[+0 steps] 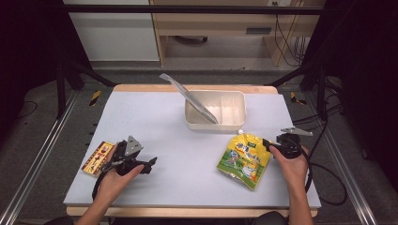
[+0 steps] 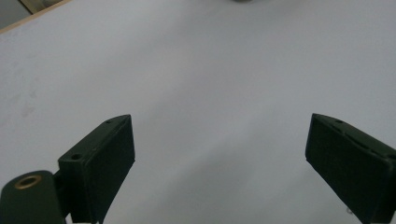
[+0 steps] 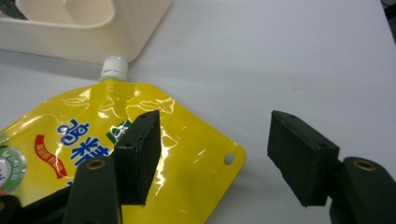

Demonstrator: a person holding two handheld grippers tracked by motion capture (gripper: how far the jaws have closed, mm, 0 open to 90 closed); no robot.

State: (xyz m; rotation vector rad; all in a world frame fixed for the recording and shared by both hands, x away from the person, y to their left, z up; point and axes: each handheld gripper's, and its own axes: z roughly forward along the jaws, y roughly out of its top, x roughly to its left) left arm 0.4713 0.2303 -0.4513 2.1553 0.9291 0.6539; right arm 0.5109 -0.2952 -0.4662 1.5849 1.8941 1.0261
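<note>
Standing at the near edge, I see a cream tray toward the far side of the bench, split into compartments, with a long silvery packet leaning out over its left rim. A small flat red-and-yellow packet lies near the left edge, just beside the left tongs. Nothing stands between the right tongs and the yellow pouch.

That pouch lies flat on the bench in front of the tray, its white cap pointing at the tray's wall and almost touching it. The right tongs hover low at the pouch's right edge, jaws parted and gripping nothing: seen from the right gripper view, 1 jaw hangs over the yellow foil near the corner with the punched hole, the other over bare bench beside it.

The left tongs rest on the bench well apart from the pouch, jaws spread wide with only bare surface between them.
</note>
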